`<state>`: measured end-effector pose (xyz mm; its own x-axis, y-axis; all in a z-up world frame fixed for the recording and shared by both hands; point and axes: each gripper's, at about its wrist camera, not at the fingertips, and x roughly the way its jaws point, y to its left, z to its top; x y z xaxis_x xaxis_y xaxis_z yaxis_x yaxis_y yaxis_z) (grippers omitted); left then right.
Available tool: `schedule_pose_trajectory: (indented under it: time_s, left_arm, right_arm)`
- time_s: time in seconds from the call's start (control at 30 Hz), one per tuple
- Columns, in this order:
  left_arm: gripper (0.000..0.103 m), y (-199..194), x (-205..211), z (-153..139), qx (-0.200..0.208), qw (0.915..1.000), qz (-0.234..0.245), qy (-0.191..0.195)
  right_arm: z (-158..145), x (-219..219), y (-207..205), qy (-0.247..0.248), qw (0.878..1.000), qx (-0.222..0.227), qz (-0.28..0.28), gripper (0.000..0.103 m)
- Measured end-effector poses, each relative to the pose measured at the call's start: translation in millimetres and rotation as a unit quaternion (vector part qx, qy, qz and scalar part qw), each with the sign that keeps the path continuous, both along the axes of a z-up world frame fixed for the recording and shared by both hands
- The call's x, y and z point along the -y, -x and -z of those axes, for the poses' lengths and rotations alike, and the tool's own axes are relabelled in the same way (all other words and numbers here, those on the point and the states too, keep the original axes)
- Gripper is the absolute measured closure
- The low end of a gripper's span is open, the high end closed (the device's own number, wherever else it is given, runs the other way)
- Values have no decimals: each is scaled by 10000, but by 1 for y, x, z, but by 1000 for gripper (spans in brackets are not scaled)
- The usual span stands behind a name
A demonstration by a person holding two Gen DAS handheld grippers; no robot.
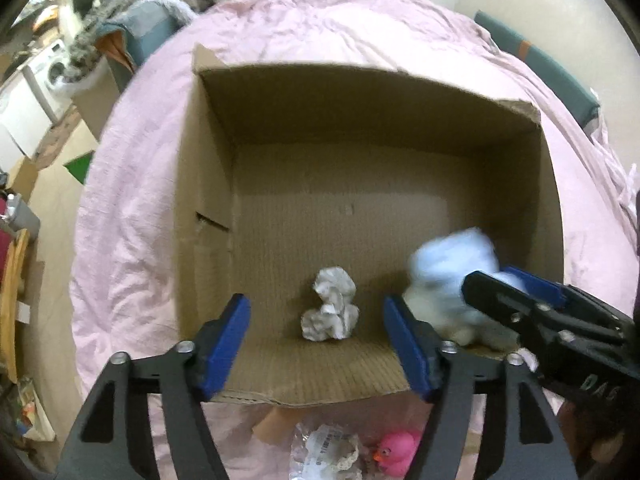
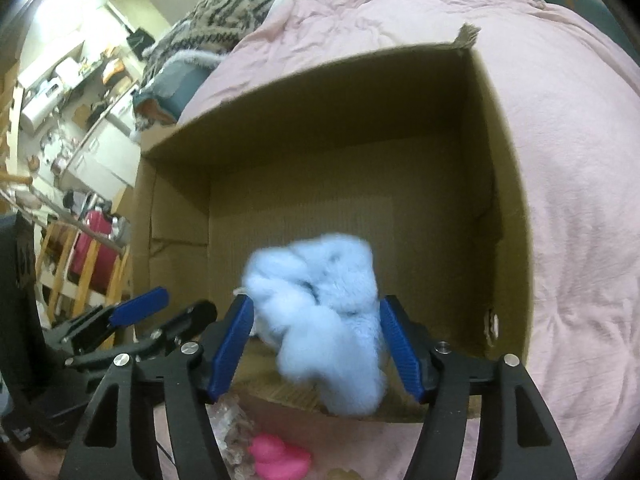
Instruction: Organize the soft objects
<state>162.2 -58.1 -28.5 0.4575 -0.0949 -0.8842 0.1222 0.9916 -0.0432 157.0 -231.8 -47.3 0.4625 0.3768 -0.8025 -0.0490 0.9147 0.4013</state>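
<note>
box [image 1: 208, 200] far floor: open | near wall: crumpled paper [image 1: 331, 306], blue plush [image 2: 320, 328] | left half: free

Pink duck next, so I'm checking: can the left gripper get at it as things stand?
Probably yes. The left gripper is open and holds nothing, and the pink duck lies uncovered on the pink bedding outside the cardboard box, just below its fingers.

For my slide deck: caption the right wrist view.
Open right gripper with a fluffy blue toy between its fingers, over the cardboard box.
</note>
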Motion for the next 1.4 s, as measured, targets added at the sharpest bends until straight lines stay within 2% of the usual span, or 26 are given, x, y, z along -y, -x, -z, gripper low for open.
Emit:
schedule_pose_trajectory:
  time_s: [0.07,0.33,0.77,1.03,1.4]
  left_arm:
    - [34,2,0,-2,38,10000,8,-44]
    - [34,9,-3,-10,157,9998,-51,-62]
    - [34,40,-29,-31,309,9994,-166,-15]
    - [34,68,-44,-34,342,9990,-271,-101]
    - [34,103,-61,-34,288,9989,-349,-146]
  right_arm:
    - [-3,5,1,-91,9999,66,106,20]
    - [-11,18,4,-255,9990,123,343,20]
    - [-29,24,41,-77,9989,214,409,20]
    - [-25,36,77,-183,9980,78,593,20]
    - [-23,28,103,-165,9987,-18,476,20]
